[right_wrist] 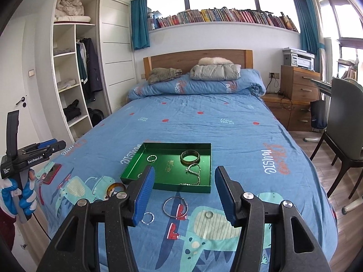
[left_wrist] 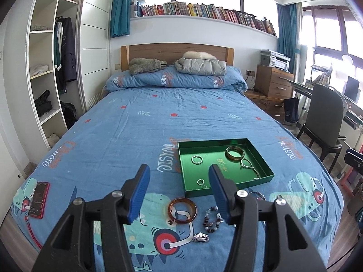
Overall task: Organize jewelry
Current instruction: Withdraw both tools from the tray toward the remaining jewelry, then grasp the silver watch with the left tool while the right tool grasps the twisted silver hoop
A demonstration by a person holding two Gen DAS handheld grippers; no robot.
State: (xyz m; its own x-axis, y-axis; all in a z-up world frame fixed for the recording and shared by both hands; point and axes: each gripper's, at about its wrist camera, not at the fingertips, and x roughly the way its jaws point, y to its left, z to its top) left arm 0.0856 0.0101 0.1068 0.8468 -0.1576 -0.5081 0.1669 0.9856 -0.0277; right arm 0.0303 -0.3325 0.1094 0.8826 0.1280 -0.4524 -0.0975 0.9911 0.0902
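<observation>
Jewelry lies partly gathered in the green tray (left_wrist: 229,187), so both the left gripper (left_wrist: 179,195) and right gripper (right_wrist: 185,196) hover half-open, empty, ready for loose pieces.

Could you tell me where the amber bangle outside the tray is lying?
In the left wrist view, the amber bangle lies on the bedspread, just left of the beaded bracelet.

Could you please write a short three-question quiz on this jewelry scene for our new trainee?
1. True or false: the amber bangle lies inside the green tray.
2. What does the left gripper hold?
3. The thin silver bangle lies: A) in the tray, B) on the bedspread, C) on the red phone.

Key: 1 false; 2 nothing, it is open; 3 B.
</observation>
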